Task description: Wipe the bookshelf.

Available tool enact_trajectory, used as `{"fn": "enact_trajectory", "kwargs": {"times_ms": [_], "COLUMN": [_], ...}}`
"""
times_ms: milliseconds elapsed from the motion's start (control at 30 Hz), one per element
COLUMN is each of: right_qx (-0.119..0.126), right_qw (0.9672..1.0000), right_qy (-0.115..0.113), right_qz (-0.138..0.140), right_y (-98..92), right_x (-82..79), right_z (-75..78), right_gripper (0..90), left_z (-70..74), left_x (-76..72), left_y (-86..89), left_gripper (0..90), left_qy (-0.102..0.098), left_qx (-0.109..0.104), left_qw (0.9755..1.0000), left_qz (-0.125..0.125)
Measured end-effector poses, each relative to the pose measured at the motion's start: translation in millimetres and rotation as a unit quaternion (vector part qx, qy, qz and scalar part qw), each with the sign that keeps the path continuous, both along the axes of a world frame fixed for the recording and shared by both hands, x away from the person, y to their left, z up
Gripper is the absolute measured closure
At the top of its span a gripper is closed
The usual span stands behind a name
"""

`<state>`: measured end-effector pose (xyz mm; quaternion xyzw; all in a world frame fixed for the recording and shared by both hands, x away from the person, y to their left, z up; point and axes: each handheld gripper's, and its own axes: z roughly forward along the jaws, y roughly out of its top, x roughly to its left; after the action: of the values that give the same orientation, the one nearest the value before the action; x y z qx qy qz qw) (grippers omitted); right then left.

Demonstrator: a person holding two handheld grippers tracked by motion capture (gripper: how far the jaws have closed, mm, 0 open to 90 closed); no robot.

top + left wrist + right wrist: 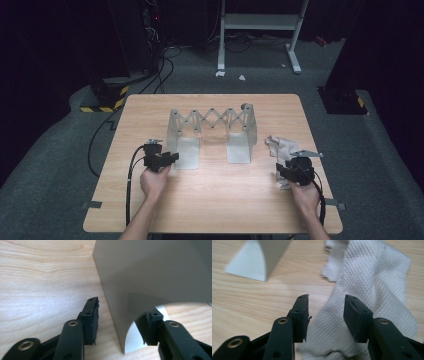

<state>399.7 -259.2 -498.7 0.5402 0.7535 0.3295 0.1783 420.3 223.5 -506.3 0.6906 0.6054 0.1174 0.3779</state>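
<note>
From above, a person works at a wooden table (210, 200): the left gripper (172, 158) meets a grey folding rack (212, 122), the right gripper (281, 172) hovers over a white cloth (280, 146). Left gripper view: jaws apart, straddling the rack's foot (150, 277), unclamped. Right gripper view: jaws apart above the cloth (372, 272), lying flat. Hanging it seemingly remains undone.

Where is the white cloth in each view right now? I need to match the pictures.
High view: the white cloth lies crumpled at the table's right side, just beyond the right gripper.
Left gripper view: not in it.
Right gripper view: it spreads across the right half, under the open jaws.
Shared landmark: the grey metal rack.
</note>
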Motion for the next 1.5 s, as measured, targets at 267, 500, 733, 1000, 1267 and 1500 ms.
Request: {"fn": "enact_trajectory", "kwargs": {"times_ms": [267, 500, 733, 1000, 1267, 1500], "right_qx": [0.021, 0.024, 0.028, 0.002, -0.041, -0.046], "right_qw": [0.9985, 0.9970, 0.9963, 0.9954, 0.9946, 0.9938], "right_qy": [-0.030, -0.034, -0.033, -0.037, -0.050, -0.058], "right_qz": [0.040, 0.065, 0.075, 0.089, 0.081, 0.083], "right_y": [20.4, 42.9, 53.2, 67.0, 73.4, 75.6], "right_x": [-30.3, -39.3, -45.3, -49.2, -42.8, -42.1], "right_z": [2.5, -4.2, -9.0, -17.7, -27.5, -28.5], "right_gripper": [47.2, 44.4, 43.5, 42.8, 41.5, 38.4], "left_z": [12.3, 9.9, 3.3, -3.2, -12.9, -20.3], "left_x": [-29.9, -51.8, -65.7, -78.0, -78.5, -79.9], "left_y": [1.7, 2.9, -0.3, -11.8, -20.9, -24.9], "left_gripper": [46.5, 43.7, 43.6, 42.4, 39.2, 37.4], "left_qy": [-0.031, -0.043, -0.040, -0.054, -0.048, -0.069], "left_qx": [0.028, 0.039, 0.054, 0.088, 0.130, 0.139], "left_qw": [0.9989, 0.9980, 0.9970, 0.9939, 0.9894, 0.9869], "left_qz": [-0.021, -0.027, -0.036, -0.040, -0.043, -0.042]}}
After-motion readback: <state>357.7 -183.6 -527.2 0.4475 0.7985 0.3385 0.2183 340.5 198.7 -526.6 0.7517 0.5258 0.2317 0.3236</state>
